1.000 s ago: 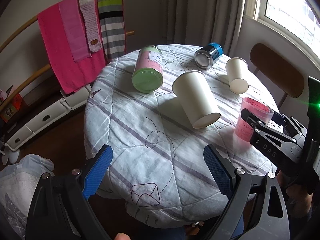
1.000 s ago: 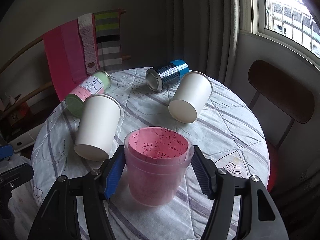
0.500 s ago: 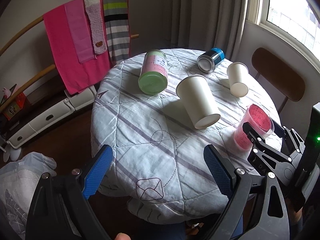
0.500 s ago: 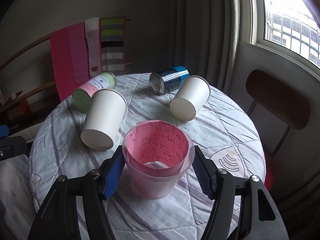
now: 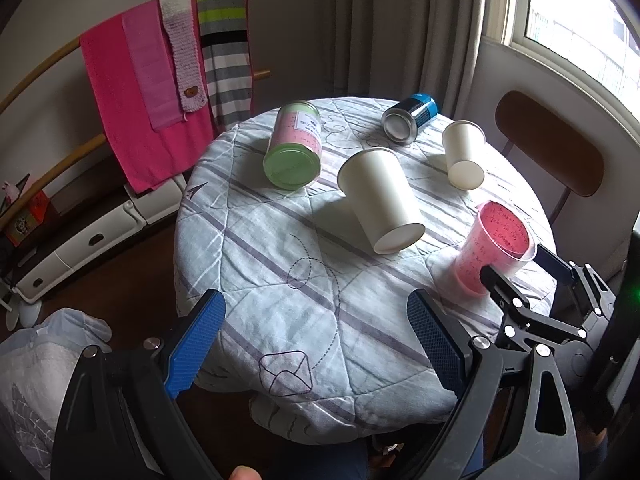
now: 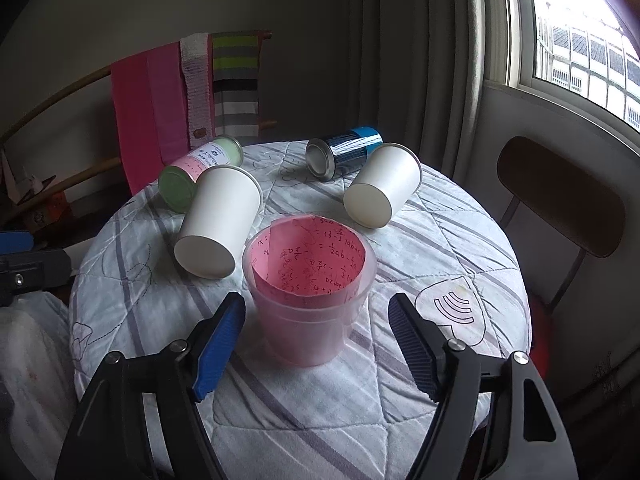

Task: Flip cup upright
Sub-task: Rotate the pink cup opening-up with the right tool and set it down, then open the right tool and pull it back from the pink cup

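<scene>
The worktop (image 6: 460,248), a round one under a quilted cloth, spreads out ahead of both sets of jaws. Lying on their sides beyond the right jaws are two white paper cups, the big cup (image 6: 218,228) ahead and to the left, the small cup (image 6: 382,192) ahead and to the right, with a green jar (image 6: 192,174) and a blue can (image 6: 340,152) farther back, none of them touching the jaws. The pink cup (image 6: 310,292), a clear one lined with scribbled pink paper, stands upright with its mouth up, just ahead of the right gripper (image 6: 316,344) and centred on its gap. Half a second ago the right jaws sat close against the cup's sides; now they are spread wide and drawn back, clear of it on both sides, and the cup stays standing alone. That reads as a release: for this cup the flip looks finished, and what remains is to back away without nudging it. The left gripper (image 5: 316,344) hangs off the near edge of the worktop, jaws spread and holding nothing, well apart from everything, as it was a second ago.
</scene>
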